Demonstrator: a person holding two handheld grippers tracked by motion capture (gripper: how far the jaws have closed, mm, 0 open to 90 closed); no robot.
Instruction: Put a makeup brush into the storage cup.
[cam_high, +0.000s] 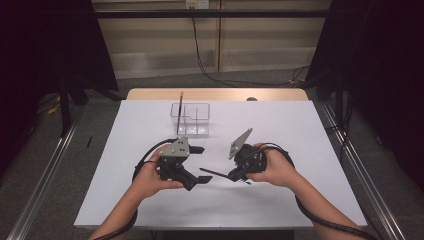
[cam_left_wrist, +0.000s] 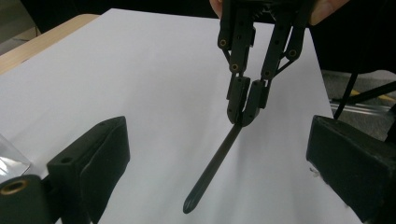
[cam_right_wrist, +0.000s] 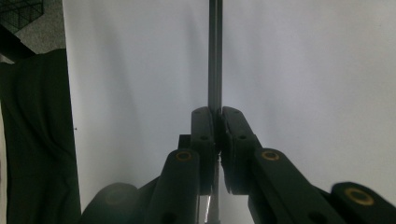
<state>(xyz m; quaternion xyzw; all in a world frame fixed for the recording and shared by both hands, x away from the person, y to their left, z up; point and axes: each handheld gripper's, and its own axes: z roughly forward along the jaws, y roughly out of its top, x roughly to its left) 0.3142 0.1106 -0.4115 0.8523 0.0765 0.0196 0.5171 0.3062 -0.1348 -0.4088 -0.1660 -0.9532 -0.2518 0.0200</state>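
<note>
The right gripper (cam_high: 234, 176) was clamped on 1 black pen (cam_left_wrist: 212, 169) pointing toward the wide-open, empty left gripper (cam_high: 196, 165), while the clear organizer (cam_high: 190, 120) beyond both already held 1 pen, so this one seemingly remained to be placed.

A white tabletop (cam_high: 150, 200) with a wooden far edge stands on grey floor (cam_high: 65, 165); black curtains (cam_high: 45, 45) flank a beige wall (cam_high: 150, 40).

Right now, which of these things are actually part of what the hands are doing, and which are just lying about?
In use:
- black pen, clamped in the right gripper
- left gripper, jaws open, facing the pen
- clear box with a dark stick standing in it, probably

Lying about:
- small dark object at the table's far edge
- floor cables
</note>
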